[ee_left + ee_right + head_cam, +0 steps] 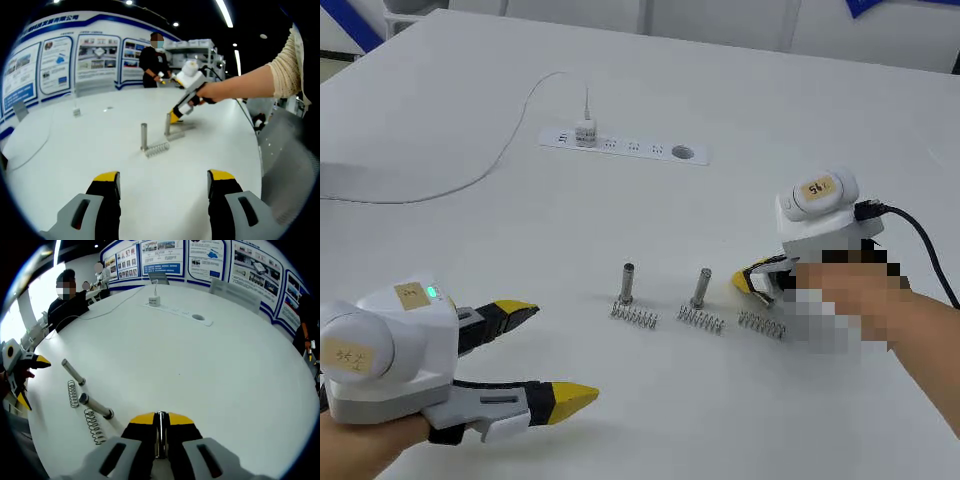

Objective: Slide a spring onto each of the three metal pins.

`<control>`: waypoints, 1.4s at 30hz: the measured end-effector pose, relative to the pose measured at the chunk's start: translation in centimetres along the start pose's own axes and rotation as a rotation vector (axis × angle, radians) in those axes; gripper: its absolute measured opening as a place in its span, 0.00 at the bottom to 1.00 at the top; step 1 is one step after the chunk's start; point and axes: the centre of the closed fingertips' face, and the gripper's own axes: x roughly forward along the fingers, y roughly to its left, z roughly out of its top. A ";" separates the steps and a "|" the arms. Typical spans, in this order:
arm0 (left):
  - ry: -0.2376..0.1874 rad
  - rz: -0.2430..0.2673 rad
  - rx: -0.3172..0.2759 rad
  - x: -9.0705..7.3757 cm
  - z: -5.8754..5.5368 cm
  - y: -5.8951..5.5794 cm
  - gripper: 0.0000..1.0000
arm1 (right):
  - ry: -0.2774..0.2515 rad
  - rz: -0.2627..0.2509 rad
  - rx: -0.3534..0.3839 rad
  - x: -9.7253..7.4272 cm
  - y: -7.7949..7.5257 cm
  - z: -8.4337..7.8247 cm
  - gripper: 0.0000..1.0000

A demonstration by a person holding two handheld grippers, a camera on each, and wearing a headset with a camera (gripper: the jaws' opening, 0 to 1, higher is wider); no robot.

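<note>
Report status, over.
Left claw open. Right claw shut on grey metal pin. Three silver coil springs lying loose, none fitted. Nothing in the way.

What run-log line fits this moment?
left gripper open | right gripper shut on metal pin | two pins upright | three springs loose on table

- Table (740, 90): smooth white top, matt with a faint sheen.
- Left pin (628, 283) and middle pin (701, 287): turned metal, dull grey satin finish.
- Third pin (160, 440), gripped by the right gripper (752, 282): metal, brighter and polished.
- Springs (701, 320): fine coiled metal wire, silvery.
- Left gripper (565, 350) and right gripper: smooth white plastic housings, semi-gloss. Jaw tips are yellow plastic and the inner parts matt black.
- Labels (412, 294) on the housings: paper, yellowish, matt.
- Power strip (625, 146): white plastic, smooth.
- Black cable (925, 240): rubbery sheath, slight gloss.
- Sleeve (287, 65): beige knitted cloth, ribbed and rough.
</note>
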 end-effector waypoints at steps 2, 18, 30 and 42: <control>0.000 -0.001 0.001 0.0 0.0 0.0 0.72 | 0.001 -0.001 0.000 0.0 0.0 0.0 0.09; -0.009 0.011 0.002 -0.4 0.5 0.2 0.71 | -0.033 -0.028 -0.035 -2.0 0.3 0.3 0.08; -0.015 0.007 0.026 -0.4 1.4 -0.5 0.70 | -0.097 -0.035 -0.034 -4.2 0.6 0.6 0.09; -0.021 0.013 0.043 -0.7 2.1 -0.9 0.70 | -0.139 -0.036 -0.040 -5.3 1.0 0.6 0.09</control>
